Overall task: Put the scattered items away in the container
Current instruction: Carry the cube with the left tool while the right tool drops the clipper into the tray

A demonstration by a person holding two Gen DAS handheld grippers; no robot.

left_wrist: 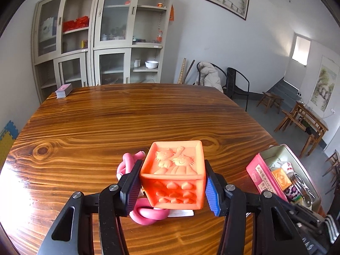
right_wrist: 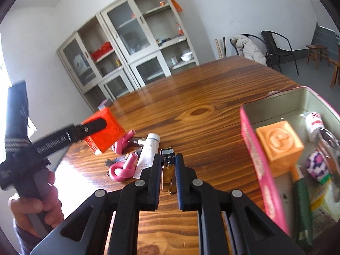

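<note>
Left wrist view: left tongs [left_wrist: 173, 186] clamp the orange cube [left_wrist: 174, 174] above the counter [left_wrist: 106, 127]; right tongs [right_wrist: 167, 170] pinch a nail clipper [right_wrist: 167, 165], pink tin [right_wrist: 261, 159] at far right.

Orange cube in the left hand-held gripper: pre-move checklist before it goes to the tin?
1. Grip on orange cube: both pads of the left hand-held gripper press on opposite sides. Ok.
2. Cube clear of the table: seems lifted above the pink foam rope. Ok.
3. Room in the tin: far end bare, near end crowded by a second orange block and small items. Ok.
4. Right hand-held gripper: closed on a nail clipper, between the cube and the tin. Not ok, collision risk.
5. Rope snagged on the cube: cannot tell.
</note>
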